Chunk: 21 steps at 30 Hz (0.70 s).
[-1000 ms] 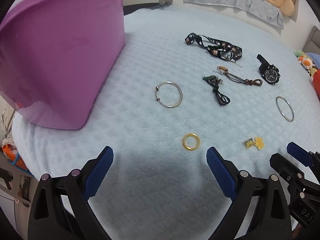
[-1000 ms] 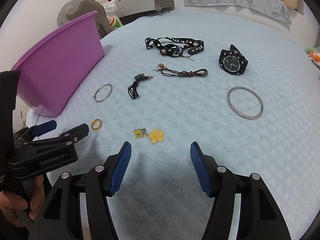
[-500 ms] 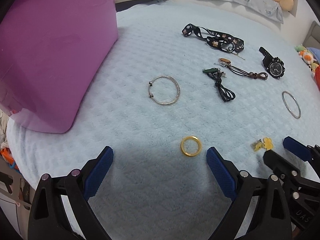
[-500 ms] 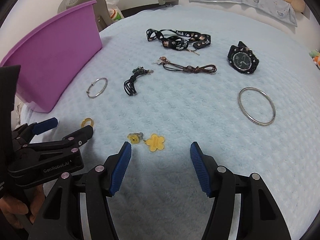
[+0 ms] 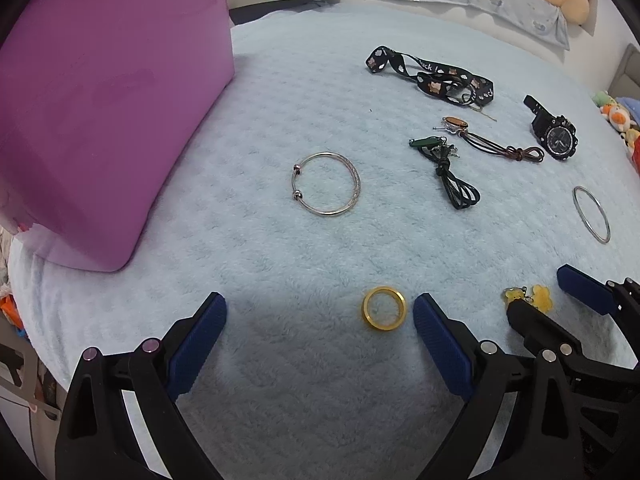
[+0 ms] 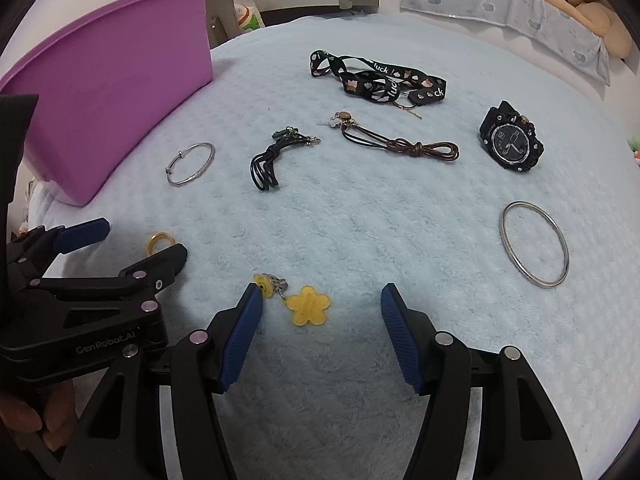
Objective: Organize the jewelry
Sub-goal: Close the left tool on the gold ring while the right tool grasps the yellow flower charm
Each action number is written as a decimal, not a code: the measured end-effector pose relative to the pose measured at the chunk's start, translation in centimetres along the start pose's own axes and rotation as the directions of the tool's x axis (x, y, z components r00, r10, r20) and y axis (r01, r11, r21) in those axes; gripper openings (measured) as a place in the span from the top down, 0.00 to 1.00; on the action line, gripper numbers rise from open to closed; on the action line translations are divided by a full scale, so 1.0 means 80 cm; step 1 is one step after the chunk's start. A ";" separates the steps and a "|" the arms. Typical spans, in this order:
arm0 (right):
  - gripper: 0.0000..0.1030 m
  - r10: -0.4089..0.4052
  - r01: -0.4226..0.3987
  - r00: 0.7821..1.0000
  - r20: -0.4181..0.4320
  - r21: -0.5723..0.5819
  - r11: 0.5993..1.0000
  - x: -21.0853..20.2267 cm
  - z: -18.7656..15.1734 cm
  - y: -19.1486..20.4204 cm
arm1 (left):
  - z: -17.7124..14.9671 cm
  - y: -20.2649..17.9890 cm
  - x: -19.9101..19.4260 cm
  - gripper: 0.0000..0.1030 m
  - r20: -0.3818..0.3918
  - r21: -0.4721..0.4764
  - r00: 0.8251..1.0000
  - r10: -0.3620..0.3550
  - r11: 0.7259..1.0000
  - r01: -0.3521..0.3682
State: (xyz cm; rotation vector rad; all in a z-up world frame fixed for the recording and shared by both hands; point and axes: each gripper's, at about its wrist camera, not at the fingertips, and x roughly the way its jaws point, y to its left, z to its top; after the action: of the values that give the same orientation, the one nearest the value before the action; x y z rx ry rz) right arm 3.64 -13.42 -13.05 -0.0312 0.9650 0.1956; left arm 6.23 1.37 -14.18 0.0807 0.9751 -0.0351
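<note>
Left gripper [image 5: 320, 320] is gaping wide around the gold ring [image 5: 383, 308], gripping nothing; right gripper [image 6: 322, 316] is spreading wide beside the flower charm [image 6: 308, 305], empty

purple bin [image 5: 100, 112] top cropped; gold ring [image 6: 159, 243] partly behind left claw [image 6: 132, 240]

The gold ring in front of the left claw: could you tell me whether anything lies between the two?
Nothing visible does. The gold ring lies alone on the blue blanket, just ahead of the open left claw, nearer its right finger. The nearest other item, the silver bracelet, lies well beyond it.
</note>
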 end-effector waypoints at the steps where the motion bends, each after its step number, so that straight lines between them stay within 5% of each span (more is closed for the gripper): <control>1: 0.42 -0.001 0.001 1.000 0.002 -0.002 1.000 0.000 0.000 0.001 | -0.001 0.000 0.002 0.09 0.006 -0.006 1.000 0.003 1.000 -0.003; 8: 0.43 -0.017 0.018 1.000 0.009 -0.042 0.999 -0.001 -0.003 0.009 | -0.011 0.001 0.002 0.10 0.062 -0.008 0.998 -0.008 1.000 0.009; 11: 0.49 -0.026 0.027 1.000 0.011 -0.066 0.997 -0.002 -0.003 0.014 | -0.014 0.000 -0.003 0.18 0.068 0.002 0.998 -0.017 1.000 0.017; 17: 0.71 -0.029 0.032 0.999 0.028 -0.124 0.992 -0.005 -0.008 0.031 | -0.018 -0.004 -0.014 0.45 0.083 0.006 0.996 -0.018 1.000 0.017; 21: 0.76 -0.008 0.011 1.000 0.027 -0.109 0.994 -0.006 -0.008 0.031 | -0.018 0.003 -0.019 0.77 0.085 -0.014 0.996 -0.029 0.999 0.030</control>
State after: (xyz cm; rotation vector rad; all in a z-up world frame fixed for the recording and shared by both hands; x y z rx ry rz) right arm 2.44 -11.12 -12.85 -0.1334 0.9268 0.2389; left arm 4.23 1.68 -13.69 0.0509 0.8919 -0.0577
